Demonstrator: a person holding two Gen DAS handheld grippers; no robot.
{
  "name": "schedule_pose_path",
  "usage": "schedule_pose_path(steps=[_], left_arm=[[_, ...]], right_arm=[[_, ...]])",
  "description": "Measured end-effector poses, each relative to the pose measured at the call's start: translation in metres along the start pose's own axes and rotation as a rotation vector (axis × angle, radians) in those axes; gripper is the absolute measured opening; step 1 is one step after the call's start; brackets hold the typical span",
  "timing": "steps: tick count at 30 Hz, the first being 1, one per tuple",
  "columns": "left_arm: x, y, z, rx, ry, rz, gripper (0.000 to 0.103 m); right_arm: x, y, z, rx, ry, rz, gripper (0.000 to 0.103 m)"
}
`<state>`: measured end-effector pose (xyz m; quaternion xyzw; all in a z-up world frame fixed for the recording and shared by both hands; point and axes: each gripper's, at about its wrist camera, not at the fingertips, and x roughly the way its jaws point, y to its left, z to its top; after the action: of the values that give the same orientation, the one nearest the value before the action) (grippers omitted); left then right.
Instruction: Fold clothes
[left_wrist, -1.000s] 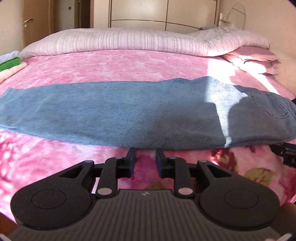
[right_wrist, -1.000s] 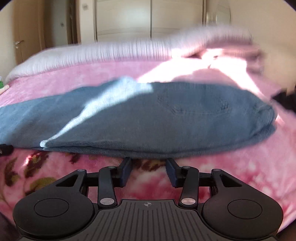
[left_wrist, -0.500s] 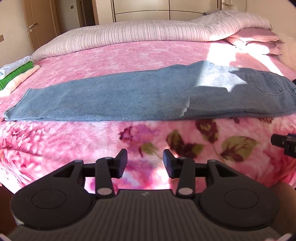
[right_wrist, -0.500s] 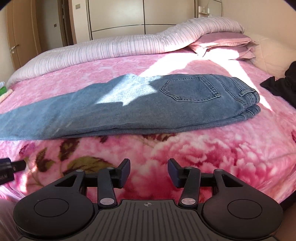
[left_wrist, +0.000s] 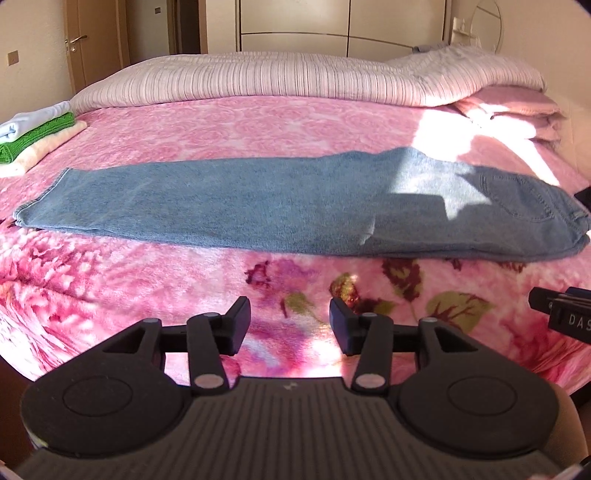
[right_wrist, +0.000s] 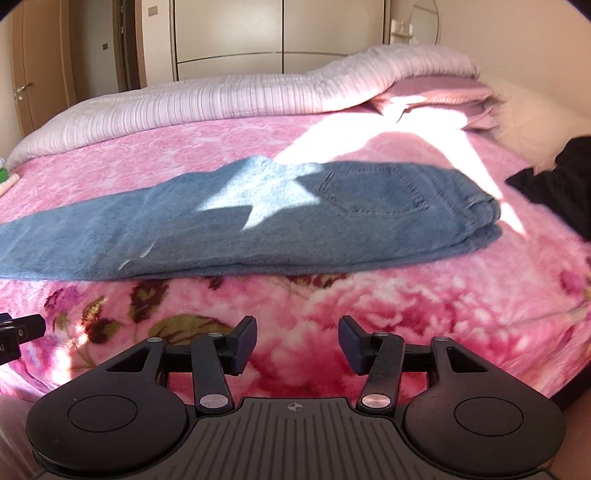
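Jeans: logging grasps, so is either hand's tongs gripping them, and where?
Nothing held. Left tongs and right tongs are opening, empty, short of the jeans.

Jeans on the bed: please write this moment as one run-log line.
jeans: folded lengthwise, flat on blanket | left tongs: opening, empty | right tongs: opening, empty | next: maybe fold crosswise

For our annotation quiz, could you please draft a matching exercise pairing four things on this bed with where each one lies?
Things:
1. jeans
2. folded stack
3. striped duvet
4. black garment

Places:
A. bunched along the far side of the bed
B. at the bed's right edge, beyond the waistband
C. flat across the pink blanket, legs together
D. far left, past the hems

Pairs: 1-C, 2-D, 3-A, 4-B
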<state>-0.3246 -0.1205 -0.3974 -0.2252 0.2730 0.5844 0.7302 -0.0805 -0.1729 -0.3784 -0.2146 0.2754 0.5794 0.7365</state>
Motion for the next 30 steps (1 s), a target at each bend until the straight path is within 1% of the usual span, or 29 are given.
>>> schedule_pose_path(steps=[4, 11, 15, 23, 30], left_arm=[[-0.01, 0.004, 0.001, -0.013, -0.019, -0.001, 0.044], [-0.025, 0.005, 0.002, -0.025, -0.042, -0.012, 0.047], [-0.034, 0.008, 0.002, -0.027, -0.058, -0.006, 0.048], [-0.046, 0.02, 0.004, -0.051, -0.079, 0.025, 0.049], [-0.035, 0.028, 0.004, -0.069, -0.063, 0.041, 0.05]], right_arm=[[-0.014, 0.003, 0.003, -0.024, -0.027, -0.003, 0.059], [-0.033, 0.005, 0.005, -0.038, -0.062, 0.005, 0.063], [-0.038, 0.005, 0.006, -0.034, -0.073, 0.012, 0.065], [-0.041, 0.007, 0.009, -0.033, -0.08, 0.045, 0.066], [-0.026, 0.008, 0.011, -0.033, -0.065, 0.052, 0.067]])
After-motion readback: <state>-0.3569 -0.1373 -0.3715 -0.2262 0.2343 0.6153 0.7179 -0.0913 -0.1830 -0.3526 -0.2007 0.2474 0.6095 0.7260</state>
